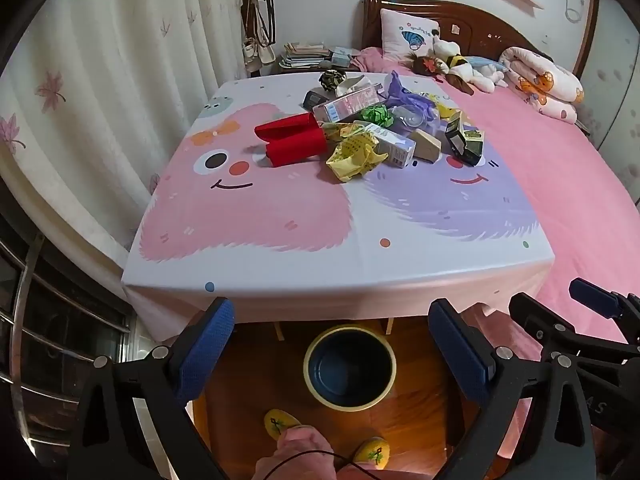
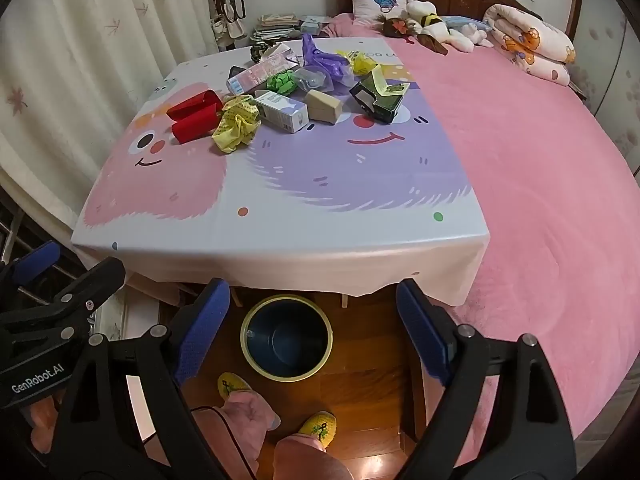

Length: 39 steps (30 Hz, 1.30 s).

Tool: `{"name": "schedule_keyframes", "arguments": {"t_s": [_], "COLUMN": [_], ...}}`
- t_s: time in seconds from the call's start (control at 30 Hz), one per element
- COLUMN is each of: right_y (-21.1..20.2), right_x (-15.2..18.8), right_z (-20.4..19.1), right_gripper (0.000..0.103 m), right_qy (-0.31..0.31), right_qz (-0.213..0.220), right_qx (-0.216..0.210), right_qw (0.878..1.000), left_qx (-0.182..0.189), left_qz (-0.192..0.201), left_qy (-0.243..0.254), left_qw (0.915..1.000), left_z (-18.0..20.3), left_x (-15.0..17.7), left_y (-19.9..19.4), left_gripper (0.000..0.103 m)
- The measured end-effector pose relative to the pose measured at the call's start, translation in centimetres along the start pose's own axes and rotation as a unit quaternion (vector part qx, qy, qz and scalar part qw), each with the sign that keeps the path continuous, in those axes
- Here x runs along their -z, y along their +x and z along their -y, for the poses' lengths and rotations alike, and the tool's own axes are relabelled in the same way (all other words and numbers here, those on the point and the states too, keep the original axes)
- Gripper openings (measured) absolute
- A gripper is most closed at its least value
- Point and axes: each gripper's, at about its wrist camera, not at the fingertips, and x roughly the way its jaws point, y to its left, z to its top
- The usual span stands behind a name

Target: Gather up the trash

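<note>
Crumpled, colourful trash (image 1: 384,128) heaped together

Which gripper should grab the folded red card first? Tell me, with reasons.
Left. The folded red card lies at the pile's left end, on the left gripper's side, and its open jaws are empty. The right gripper is equally open and empty, but would have to cross over the crumpled yellow paper.

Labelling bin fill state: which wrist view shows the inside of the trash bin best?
Left wrist view: the trash bin sits larger, centred between the open left gripper fingers, with its dark, empty-looking interior visible. Right wrist view shows the same bin smaller, between the open right gripper fingers.
</note>
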Motion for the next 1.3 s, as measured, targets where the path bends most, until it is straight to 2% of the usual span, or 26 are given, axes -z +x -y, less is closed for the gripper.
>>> {"name": "schedule_keyframes", "arguments": {"t_s": [1.3], "right_y": [-1.7], "right_x": [1.2], "right_z": [-1.0], "right_gripper": [0.082], "right_qy": [-0.020], "right_qz": [0.017], "right_qx": [-0.016], "right_qw": [1.000], "left_qx": [-0.010], "left_qz": [0.002], "left_qy": [-0.009], "left_qw": [0.9999], "left_z": [-0.9], "left_x": [2.3], "left_y": [-1.6], "left_gripper": [0.099]}}
